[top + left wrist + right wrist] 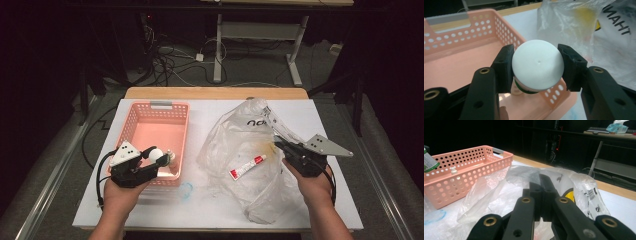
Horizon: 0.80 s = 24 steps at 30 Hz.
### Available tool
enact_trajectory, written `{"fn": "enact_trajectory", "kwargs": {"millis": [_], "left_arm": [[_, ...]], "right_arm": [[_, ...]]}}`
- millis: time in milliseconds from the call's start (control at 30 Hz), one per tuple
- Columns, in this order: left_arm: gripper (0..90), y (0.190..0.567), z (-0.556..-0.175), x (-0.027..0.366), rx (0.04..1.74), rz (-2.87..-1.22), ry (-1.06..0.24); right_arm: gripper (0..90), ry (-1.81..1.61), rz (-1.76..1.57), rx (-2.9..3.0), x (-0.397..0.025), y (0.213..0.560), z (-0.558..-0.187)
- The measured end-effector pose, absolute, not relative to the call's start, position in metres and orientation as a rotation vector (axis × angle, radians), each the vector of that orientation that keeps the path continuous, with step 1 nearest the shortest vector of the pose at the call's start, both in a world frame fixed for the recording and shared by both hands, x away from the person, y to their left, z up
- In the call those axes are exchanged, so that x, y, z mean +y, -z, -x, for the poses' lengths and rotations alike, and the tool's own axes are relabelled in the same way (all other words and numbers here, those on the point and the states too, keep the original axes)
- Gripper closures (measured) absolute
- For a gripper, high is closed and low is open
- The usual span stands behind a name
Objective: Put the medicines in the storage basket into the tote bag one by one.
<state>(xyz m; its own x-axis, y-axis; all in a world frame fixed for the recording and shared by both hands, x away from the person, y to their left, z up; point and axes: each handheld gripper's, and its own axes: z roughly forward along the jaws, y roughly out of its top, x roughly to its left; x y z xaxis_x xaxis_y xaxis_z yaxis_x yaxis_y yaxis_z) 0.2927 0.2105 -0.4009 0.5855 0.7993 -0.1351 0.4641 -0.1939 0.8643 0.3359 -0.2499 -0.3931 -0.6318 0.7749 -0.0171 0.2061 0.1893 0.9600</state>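
Covering the wooden surface (215,93) is a white sheet bearing a pink basket (145,112) and plastic bag (235,135); dark floor and cables lie beyond. Left gripper (156,159) clamps a white-capped bottle (537,65) over the basket's corner; right gripper (278,142) pinches the bag.

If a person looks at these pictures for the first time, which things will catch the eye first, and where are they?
First comes the pink basket at the left of the white table. Over its near right corner, the left tool is shut on a white-capped bottle. To the right lies a crumpled clear plastic bag with a red and white tube inside; the right tool is shut on the bag's film.
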Motion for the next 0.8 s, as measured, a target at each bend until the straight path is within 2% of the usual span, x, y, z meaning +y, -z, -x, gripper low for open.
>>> {"fn": "enact_trajectory", "kwargs": {"millis": [800], "left_arm": [[48.5,0.400,-0.291,0.135,0.836,-1.889,-0.340]], "right_arm": [[90.0,-1.459,-0.902,1.966,-0.247,0.394,-0.336]]}}
